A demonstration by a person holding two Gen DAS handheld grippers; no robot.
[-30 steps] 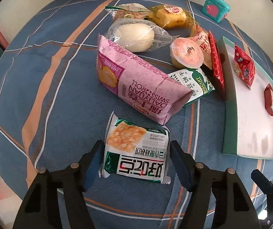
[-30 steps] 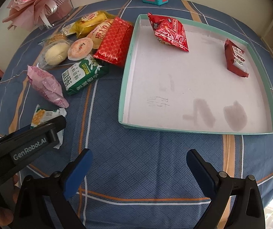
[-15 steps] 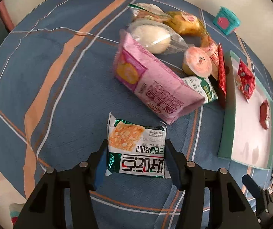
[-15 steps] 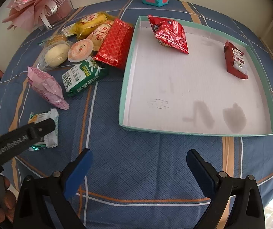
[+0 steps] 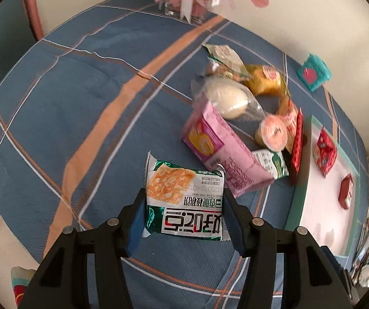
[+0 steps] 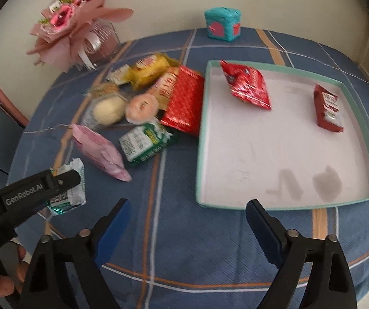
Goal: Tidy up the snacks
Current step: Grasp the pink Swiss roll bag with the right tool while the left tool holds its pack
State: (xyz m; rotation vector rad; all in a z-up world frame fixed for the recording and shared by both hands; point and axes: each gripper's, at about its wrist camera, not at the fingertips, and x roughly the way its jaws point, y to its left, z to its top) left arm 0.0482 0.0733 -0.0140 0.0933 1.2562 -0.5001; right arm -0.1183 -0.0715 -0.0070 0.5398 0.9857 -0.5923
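Left gripper (image 5: 183,215) clamped on green-and-white cracker packet (image 5: 184,200) (orange cracker photo, bold black characters, crimped foil ends), held just above the blue plaid table (image 5: 81,108) near its front-left edge, beside the pink roll pack (image 5: 223,159); right gripper (image 6: 187,221) empty, jaws closing.

Two fisheye views from my tongs, both angled steeply down at the table.

My left camera looks along its fingers from close above the green-and-white packet (image 5: 184,200), with the snack pile beyond and the tray (image 5: 303,180) at its right edge. My right camera sits higher and further back, facing the tray (image 6: 202,134) squarely. Both share the pile, the pink packet (image 6: 99,152), the tray and the teal box (image 6: 222,24).
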